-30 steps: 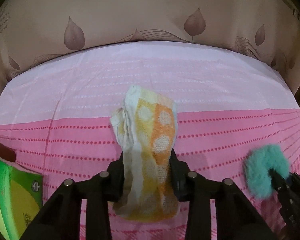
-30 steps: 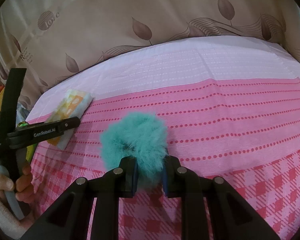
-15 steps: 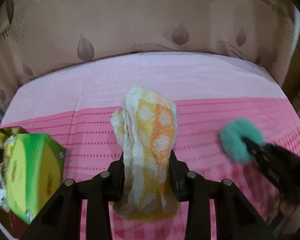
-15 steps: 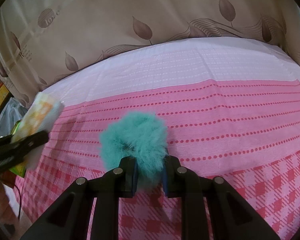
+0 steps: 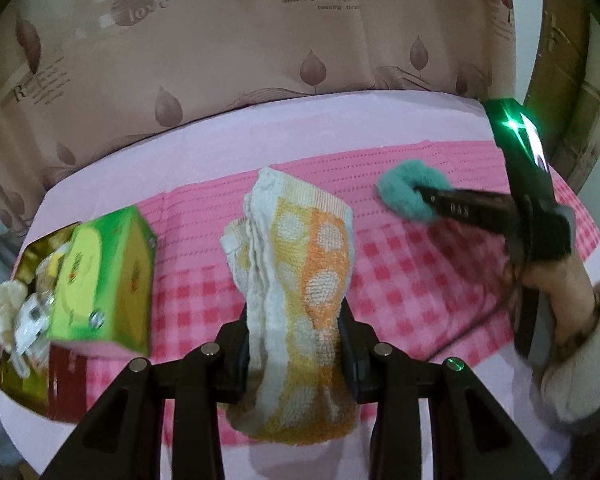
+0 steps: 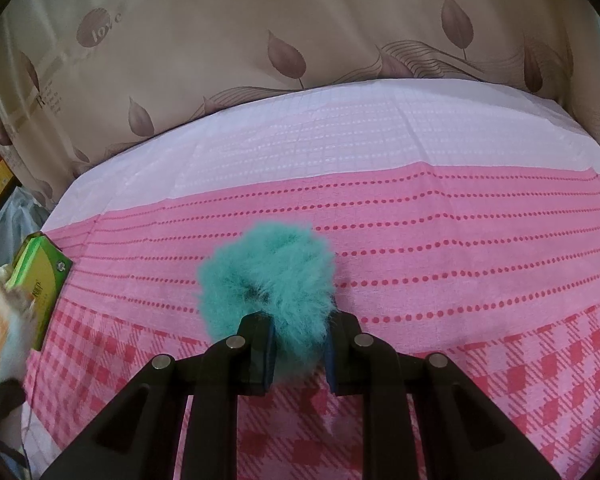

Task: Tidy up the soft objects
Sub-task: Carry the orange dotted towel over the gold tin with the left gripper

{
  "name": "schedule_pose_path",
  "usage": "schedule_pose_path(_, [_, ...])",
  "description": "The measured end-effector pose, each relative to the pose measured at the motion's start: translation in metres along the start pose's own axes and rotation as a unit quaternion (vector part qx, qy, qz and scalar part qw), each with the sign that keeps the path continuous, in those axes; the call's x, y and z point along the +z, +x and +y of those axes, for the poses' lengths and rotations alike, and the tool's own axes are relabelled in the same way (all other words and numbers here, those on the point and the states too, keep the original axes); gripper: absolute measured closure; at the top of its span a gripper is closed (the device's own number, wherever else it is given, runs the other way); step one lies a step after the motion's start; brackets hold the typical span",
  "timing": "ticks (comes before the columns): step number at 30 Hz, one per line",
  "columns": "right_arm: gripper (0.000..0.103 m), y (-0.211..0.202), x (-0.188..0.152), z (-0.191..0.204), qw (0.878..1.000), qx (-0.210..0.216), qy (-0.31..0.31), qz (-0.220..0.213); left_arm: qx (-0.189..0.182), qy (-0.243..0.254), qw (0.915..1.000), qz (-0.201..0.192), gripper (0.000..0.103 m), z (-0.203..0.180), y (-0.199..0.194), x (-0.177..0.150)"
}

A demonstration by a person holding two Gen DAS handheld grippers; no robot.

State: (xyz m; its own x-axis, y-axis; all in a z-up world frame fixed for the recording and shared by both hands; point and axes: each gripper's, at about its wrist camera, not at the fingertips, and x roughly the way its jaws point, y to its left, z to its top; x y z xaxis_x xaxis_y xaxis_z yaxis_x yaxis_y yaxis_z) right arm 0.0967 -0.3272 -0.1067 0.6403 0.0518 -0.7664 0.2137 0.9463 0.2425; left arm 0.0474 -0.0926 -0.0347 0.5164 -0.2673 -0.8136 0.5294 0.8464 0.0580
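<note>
Carrying step: my left gripper [image 5: 296,344] pinches the folded towel [image 5: 296,280], right gripper [image 6: 298,352] pinches the teal scrunchie [image 6: 268,276]; next, lower towel into the open box [image 5: 80,280].

Blurred green box [image 5: 104,280], its jumbled contents perhaps wrappers, unreadable.

Curtain [image 5: 228,56] carries printed text: "Romantic feelings", partly legible, with smaller unreadable lines beneath, and "love" inside a leaf. The right wrist view repeats "love" on the curtain. Green box [image 5: 104,280] print is unreadable.
</note>
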Motion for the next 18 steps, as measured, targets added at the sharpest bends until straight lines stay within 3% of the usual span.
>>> schedule_pose_path(13, [0.085, 0.0, -0.001, 0.004, 1.0, -0.01, -0.007, 0.0, 0.011, -0.01, 0.9998, 0.01, 0.067, 0.019, -0.05, -0.068])
schedule_pose_path(18, [0.085, 0.001, -0.001, 0.004, 1.0, -0.013, -0.009, 0.0, 0.019, -0.045, 0.9987, 0.017, 0.067, 0.045, -0.061, -0.08])
